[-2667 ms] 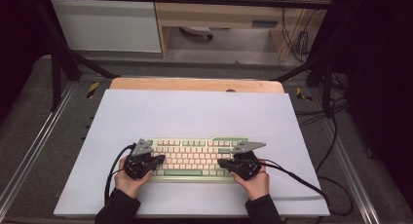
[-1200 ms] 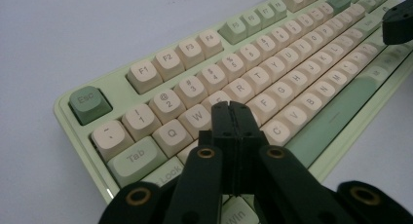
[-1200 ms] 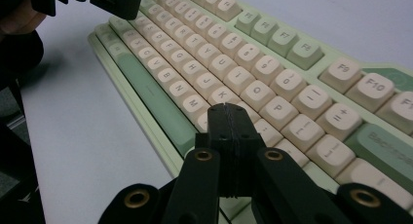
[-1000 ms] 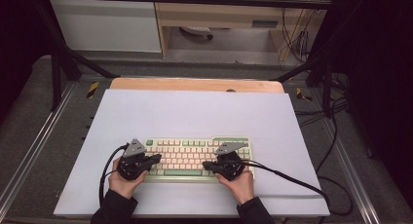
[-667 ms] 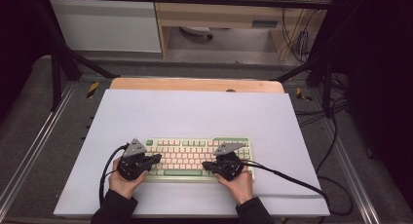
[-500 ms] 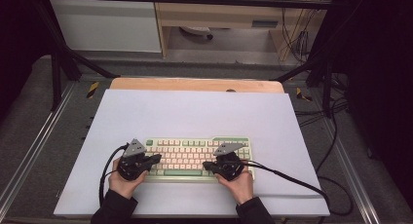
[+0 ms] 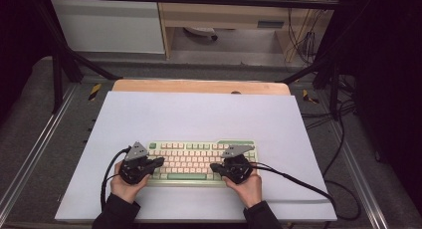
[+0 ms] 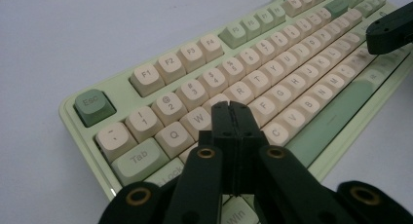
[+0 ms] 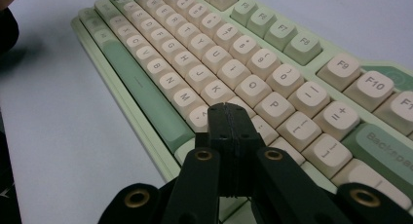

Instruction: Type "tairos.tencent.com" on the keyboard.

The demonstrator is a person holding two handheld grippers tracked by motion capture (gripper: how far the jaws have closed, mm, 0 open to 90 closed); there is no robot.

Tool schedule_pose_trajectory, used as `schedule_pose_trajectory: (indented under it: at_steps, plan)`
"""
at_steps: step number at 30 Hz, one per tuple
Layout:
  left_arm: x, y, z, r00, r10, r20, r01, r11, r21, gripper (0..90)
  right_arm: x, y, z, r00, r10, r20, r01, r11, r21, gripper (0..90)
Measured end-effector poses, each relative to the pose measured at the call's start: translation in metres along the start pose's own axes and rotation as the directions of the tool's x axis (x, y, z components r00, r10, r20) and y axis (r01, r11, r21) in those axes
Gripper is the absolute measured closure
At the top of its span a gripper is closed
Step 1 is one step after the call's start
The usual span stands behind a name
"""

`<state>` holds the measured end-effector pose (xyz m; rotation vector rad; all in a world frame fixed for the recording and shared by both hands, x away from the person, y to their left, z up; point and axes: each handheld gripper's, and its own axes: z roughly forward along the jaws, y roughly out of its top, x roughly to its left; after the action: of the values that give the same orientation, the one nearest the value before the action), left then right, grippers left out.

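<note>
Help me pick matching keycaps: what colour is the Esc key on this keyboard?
The Esc key is sage green, darker than the keyboard case; clearest in the left gripper view.

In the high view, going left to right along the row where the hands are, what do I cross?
Bare white table sheet → left gripper with jaws shut → middle of the keyboard → right gripper with jaws shut → black cable trailing off to the right.

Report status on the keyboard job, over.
Left gripper shut, tip over the left letter keys. Right gripper shut, over the right-hand keys. Keyboard flat on the white mat. Nothing in the way.
</note>
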<state>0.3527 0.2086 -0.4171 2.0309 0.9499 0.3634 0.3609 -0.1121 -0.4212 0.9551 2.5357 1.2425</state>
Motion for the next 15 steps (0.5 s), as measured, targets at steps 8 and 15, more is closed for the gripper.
schedule_pose_trajectory:
  at_steps: [8, 15]
  plan:
    - [-0.002, 0.001, 0.000, 1.0000, 0.006, 0.002, -0.006, 1.0000, 0.000, 90.0, -0.008, -0.002, -0.011, 0.9997, 0.024, 0.010, -0.023, 1.000, -0.019, 90.0]
    - [-0.004, 0.003, 0.001, 0.9999, 0.009, 0.007, -0.009, 1.0000, 0.000, 90.0, -0.015, -0.005, -0.019, 0.9991, 0.041, 0.007, -0.041, 0.999, -0.030, 90.0]
